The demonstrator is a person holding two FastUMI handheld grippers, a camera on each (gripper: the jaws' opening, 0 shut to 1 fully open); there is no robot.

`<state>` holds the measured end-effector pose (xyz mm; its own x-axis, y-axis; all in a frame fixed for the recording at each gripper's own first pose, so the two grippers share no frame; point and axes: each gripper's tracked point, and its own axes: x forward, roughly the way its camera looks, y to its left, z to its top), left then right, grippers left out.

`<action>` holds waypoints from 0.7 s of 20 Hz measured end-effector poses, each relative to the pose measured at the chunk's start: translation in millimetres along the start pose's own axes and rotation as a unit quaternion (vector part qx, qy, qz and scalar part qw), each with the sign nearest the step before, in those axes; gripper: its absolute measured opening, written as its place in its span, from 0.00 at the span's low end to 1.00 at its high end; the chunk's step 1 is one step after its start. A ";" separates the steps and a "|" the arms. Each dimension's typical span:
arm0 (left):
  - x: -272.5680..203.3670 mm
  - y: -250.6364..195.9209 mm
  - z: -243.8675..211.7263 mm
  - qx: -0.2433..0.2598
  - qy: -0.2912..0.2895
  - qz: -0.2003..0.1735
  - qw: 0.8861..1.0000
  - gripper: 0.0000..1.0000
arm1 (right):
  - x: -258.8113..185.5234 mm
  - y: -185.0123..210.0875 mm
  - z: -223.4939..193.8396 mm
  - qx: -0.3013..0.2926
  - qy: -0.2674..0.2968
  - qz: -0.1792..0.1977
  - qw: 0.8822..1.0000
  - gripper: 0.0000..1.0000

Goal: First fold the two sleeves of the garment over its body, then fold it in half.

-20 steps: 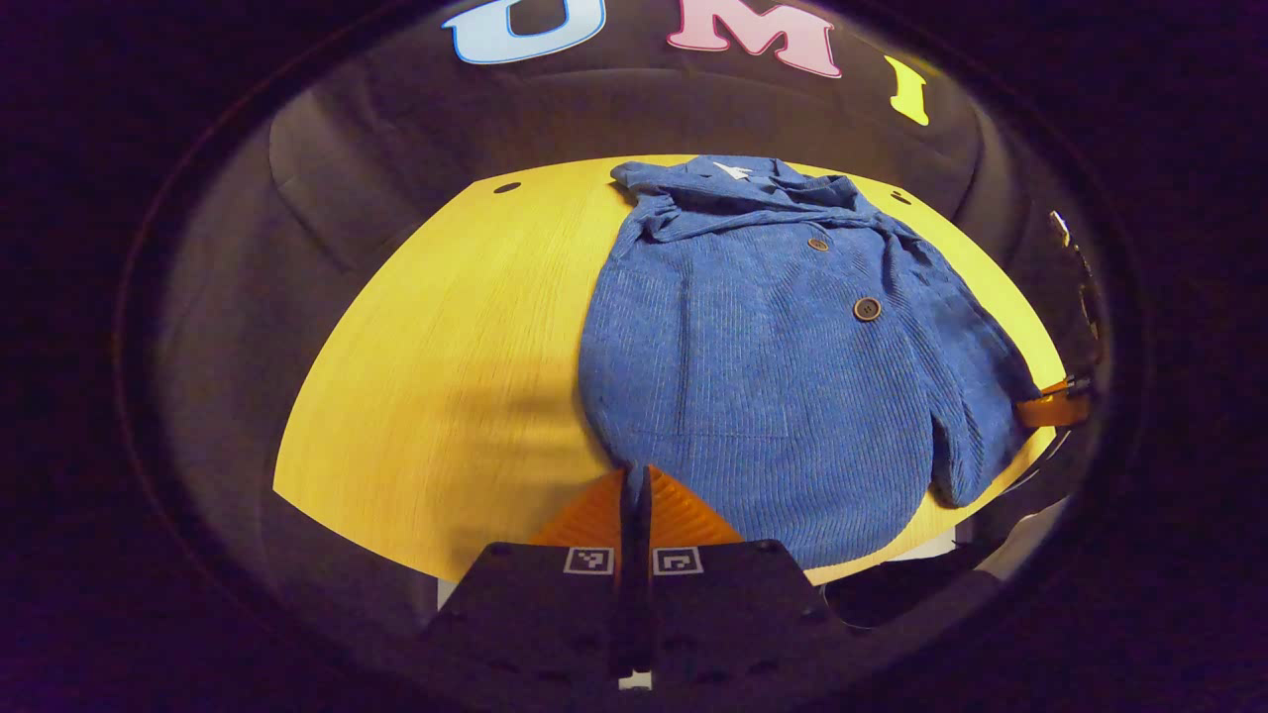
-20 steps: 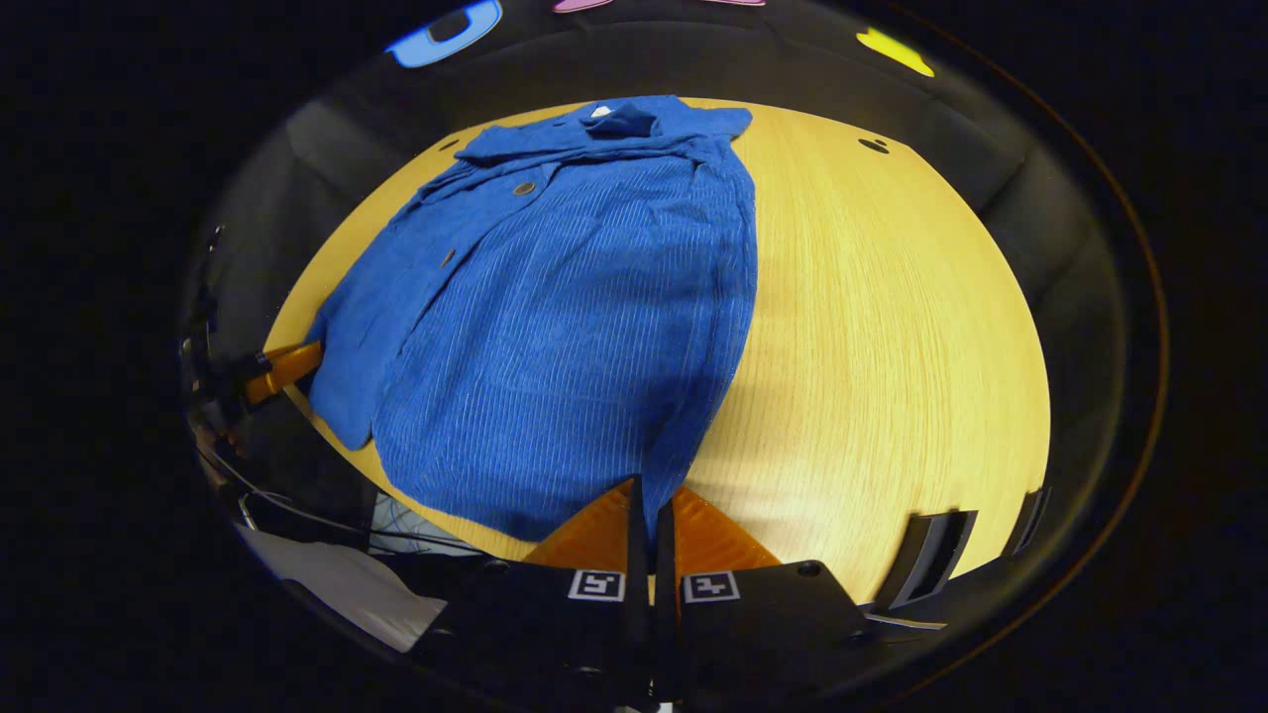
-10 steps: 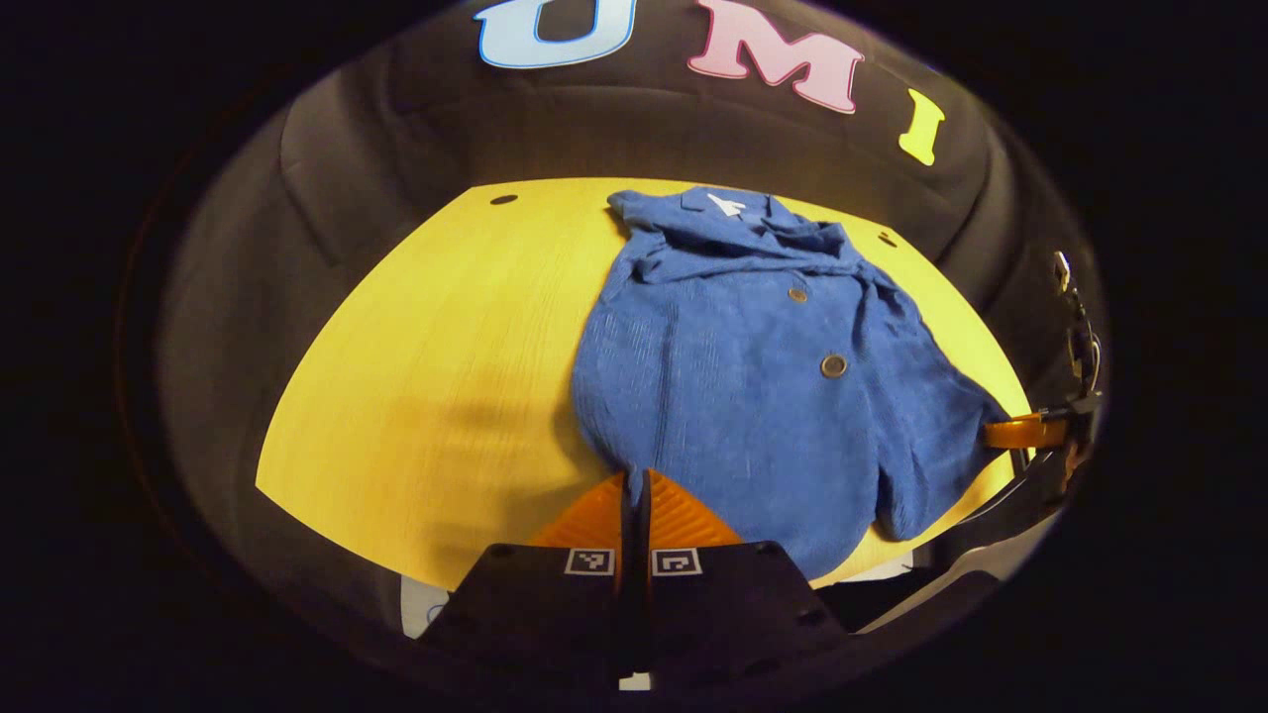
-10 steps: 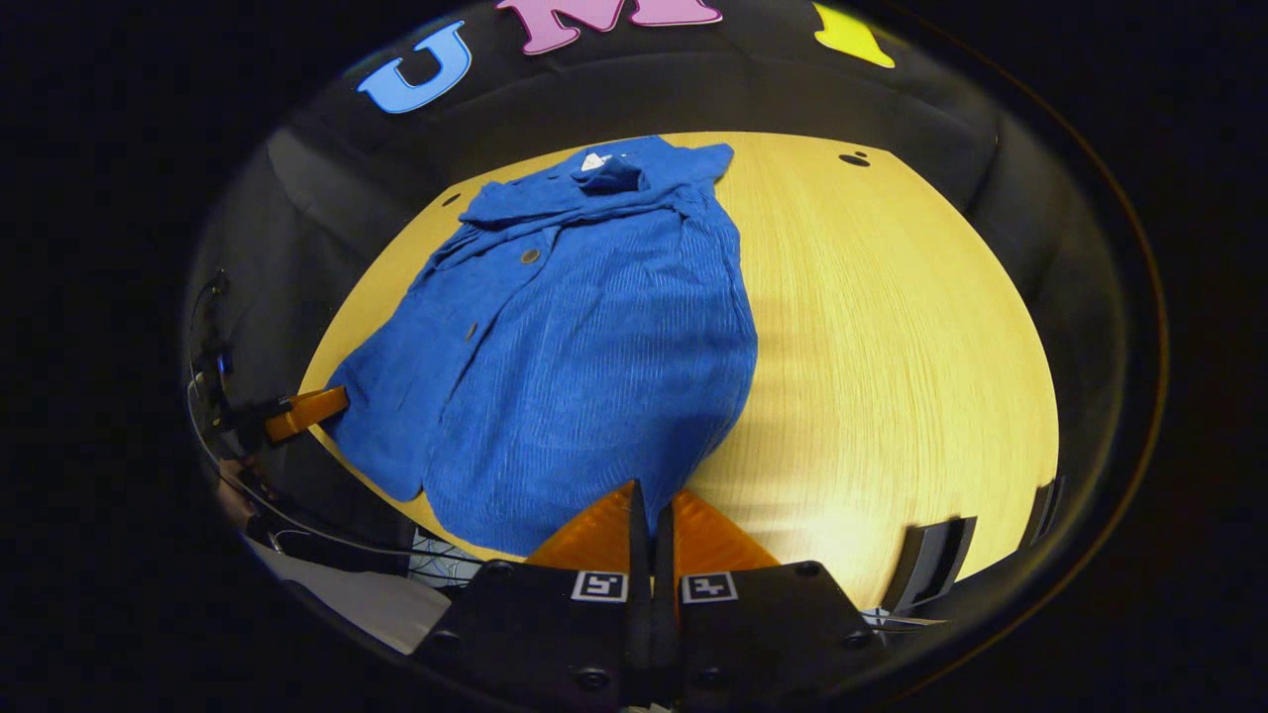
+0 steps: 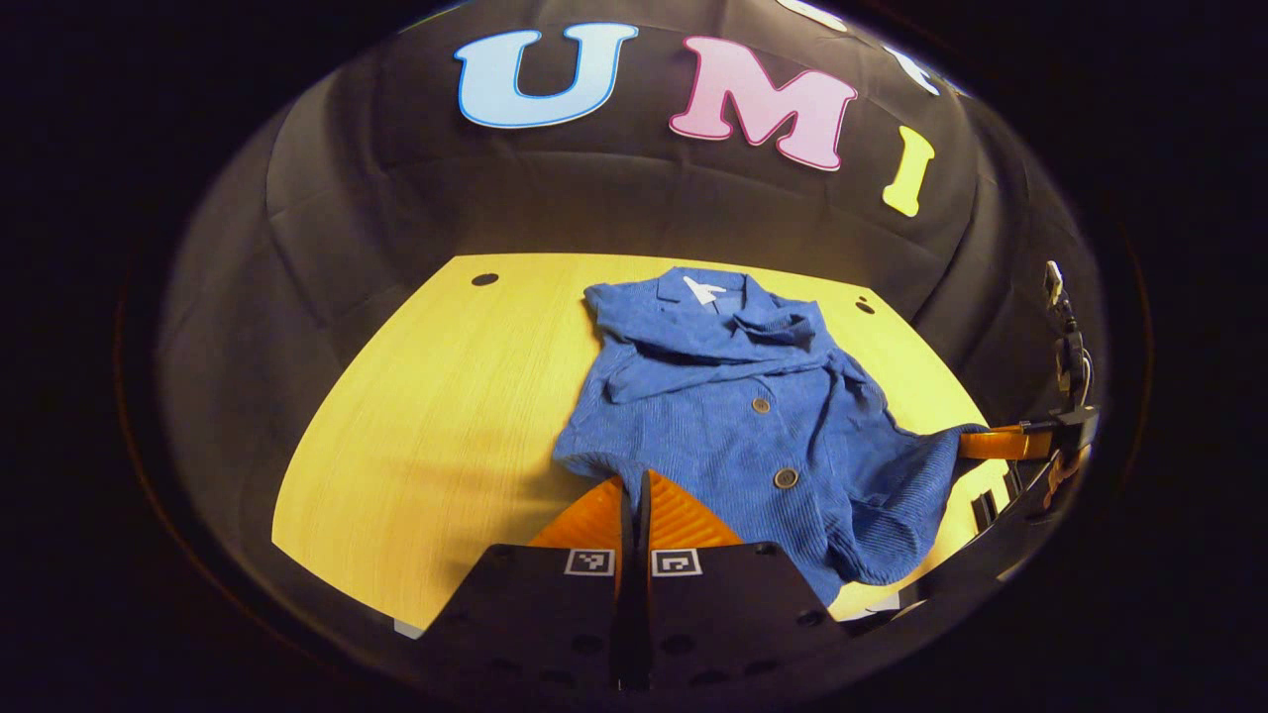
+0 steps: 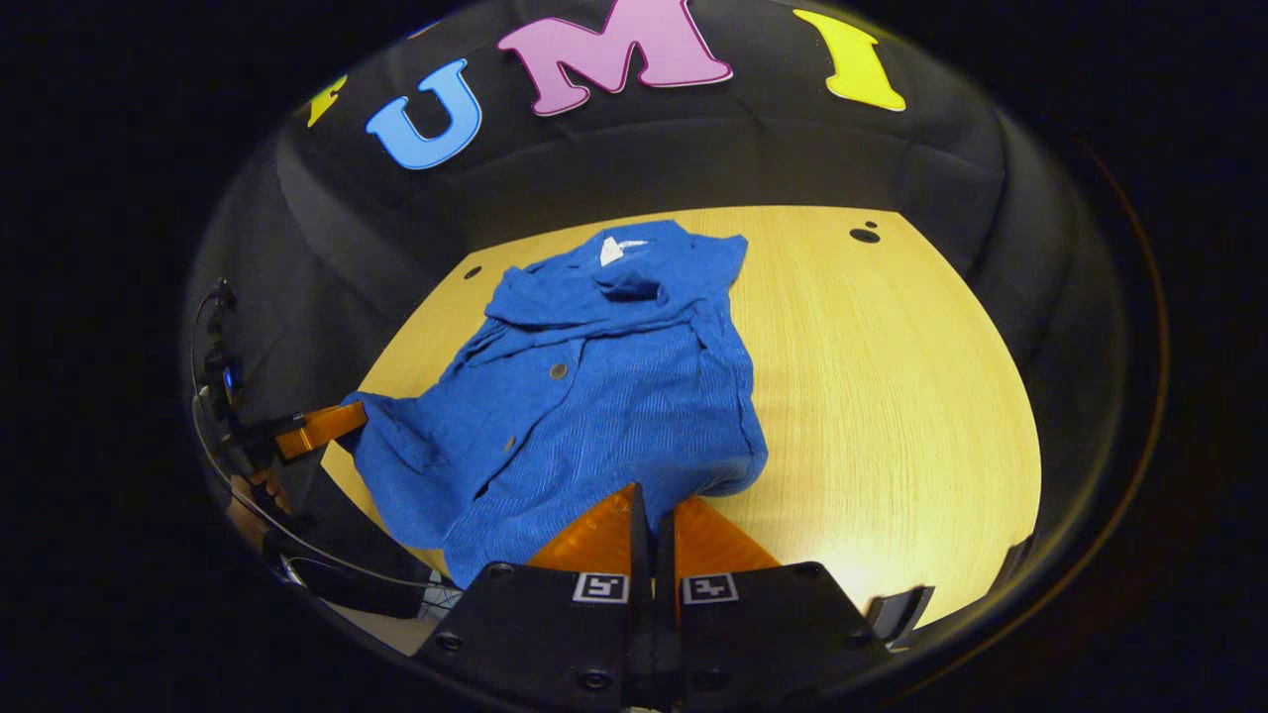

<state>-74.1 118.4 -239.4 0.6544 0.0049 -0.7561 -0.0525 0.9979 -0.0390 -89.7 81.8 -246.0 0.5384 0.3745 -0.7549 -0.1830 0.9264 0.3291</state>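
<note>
Wooden table; blue garment hem pinched in both grippers' fingers.

In the left gripper view, the left gripper covers the lifted hem corner of the blue corduroy jacket, so the cloth between its closed fingers cannot be seen. At the far right edge the right gripper is small and partly cut off; its hold on the hem cannot be made out. In the right gripper view, that gripper's own fingers hide the pinched hem likewise. The jacket's sleeves lie folded among rumpled cloth and cannot be traced.
</note>
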 end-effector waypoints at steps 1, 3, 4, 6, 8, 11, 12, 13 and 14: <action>0.8 -1.0 8.4 -0.002 -0.006 -0.001 1.000 0.00 | 0.7 -0.7 9.6 -0.001 -0.009 0.000 1.000 0.05; 4.3 -0.2 26.4 -0.004 -0.019 0.003 1.000 0.00 | 2.3 -2.2 29.1 0.000 -0.025 0.002 1.000 0.05; 6.1 -0.5 36.6 -0.005 -0.026 0.002 1.000 0.00 | 3.2 -2.7 40.6 0.001 -0.035 0.003 0.999 0.05; 10.6 0.0 56.9 -0.007 -0.041 0.002 0.999 0.00 | 4.0 -4.0 64.0 0.000 -0.055 0.005 0.998 0.05; 16.4 1.8 78.0 -0.007 -0.053 0.006 0.999 0.00 | 5.4 -4.9 86.4 -0.004 -0.073 0.006 0.997 0.05; 27.0 2.2 106.5 -0.003 -0.069 0.009 0.998 0.00 | 13.1 -5.2 118.8 -0.010 -0.094 0.008 0.996 0.05; 31.1 2.4 114.9 -0.002 -0.073 0.009 0.997 0.00 | 16.0 -5.2 127.5 -0.014 -0.099 0.008 0.995 0.05; 35.3 3.0 123.5 -0.001 -0.076 0.009 0.997 0.00 | 19.7 -5.9 136.7 -0.018 -0.103 0.008 0.994 0.05; 40.0 3.0 130.3 -0.001 -0.077 0.008 0.997 0.00 | 24.5 -6.4 144.3 -0.022 -0.106 0.009 0.994 0.05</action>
<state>50.2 130.1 -184.7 0.7615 0.0307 -0.6475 -0.0647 0.9975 -0.0288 43.3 79.4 -184.7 0.6946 0.3782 -0.6119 -0.2266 0.9224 0.3128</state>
